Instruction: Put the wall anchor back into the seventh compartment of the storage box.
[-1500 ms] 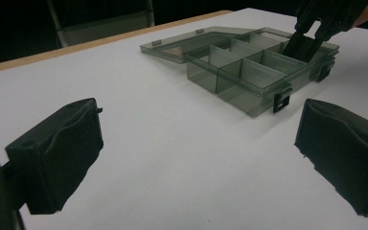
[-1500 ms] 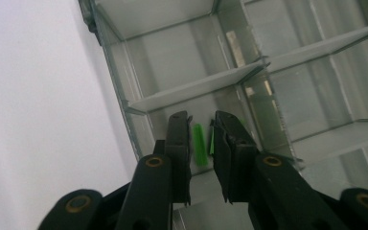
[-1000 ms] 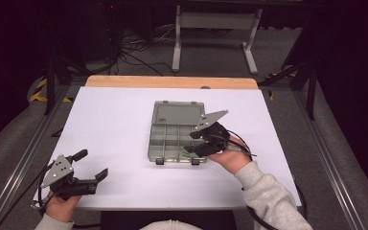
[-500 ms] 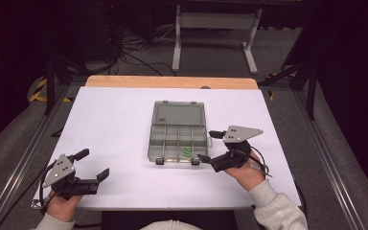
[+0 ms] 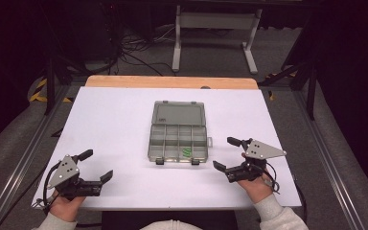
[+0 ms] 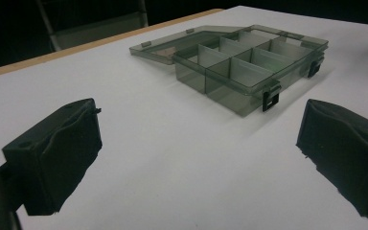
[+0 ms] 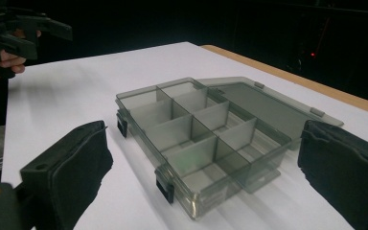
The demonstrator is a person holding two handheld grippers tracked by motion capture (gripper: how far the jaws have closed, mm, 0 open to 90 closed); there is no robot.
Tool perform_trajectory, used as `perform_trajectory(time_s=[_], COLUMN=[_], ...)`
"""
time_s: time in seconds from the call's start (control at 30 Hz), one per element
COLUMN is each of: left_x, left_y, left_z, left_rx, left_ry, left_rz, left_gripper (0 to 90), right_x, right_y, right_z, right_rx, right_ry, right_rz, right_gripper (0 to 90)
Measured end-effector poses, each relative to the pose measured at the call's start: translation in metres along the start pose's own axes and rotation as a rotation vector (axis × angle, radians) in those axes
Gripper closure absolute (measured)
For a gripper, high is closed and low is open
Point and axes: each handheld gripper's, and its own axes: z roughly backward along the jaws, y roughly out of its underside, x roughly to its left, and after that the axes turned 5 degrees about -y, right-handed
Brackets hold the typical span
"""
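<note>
A: Where's the box sitting?

B: Middle of the high view, on the white table. It's a smoky see-through plastic organiser, its lid folded flat toward the top of the frame, dividers making small compartments. Something green lies in a compartment of the near row, toward the right.

A: How would it handle?

B: I'd judge it light and stiff, with slick walls, so it may skid on the smooth table if nudged. The thin lid hinge looks like the weak point. A side wall or the front edge by the two black latches seems the safest place to pinch.

A: And the tools?

B: The right gripper is at lower right, just off the box's corner; its jaws have just been opening and stand wide with nothing between them. The left gripper rests at lower left, well apart from the box, jaws spread and empty too.
</note>
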Motion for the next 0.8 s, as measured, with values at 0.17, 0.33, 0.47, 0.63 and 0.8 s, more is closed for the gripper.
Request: perform_trajectory(time_s=[0.17, 0.33, 0.47, 0.63, 0.8], left_x=[-0.004, -0.004, 0.000, 0.006, 0.008], left_y=[0.000, 0.001, 0.005, 0.008, 0.009], left_z=[-0.001, -0.004, -0.007, -0.010, -0.011], left_rx=[-0.022, -0.036, -0.063, -0.074, -0.088], left_ry=[0.013, 0.032, 0.027, 0.044, 0.062], left_rz=[-0.008, -0.016, 0.026, 0.050, 0.065], left_gripper=[1.6, 1.2, 1.1, 1.1, 1.3], right_x=[0.000, -0.001, -0.005, -0.009, -0.011], right_y=[0.013, 0.017, 0.025, 0.030, 0.032], right_z=[0.006, 0.008, 0.010, 0.007, 0.005], right_rx=[-0.038, -0.070, -0.075, -0.066, -0.067], right_ry=[0.031, 0.047, 0.058, 0.075, 0.078], right_rz=[-0.004, 0.010, 0.005, 0.005, -0.001], right_gripper=[3.9, 2.7, 1.8, 1.6, 1.5])
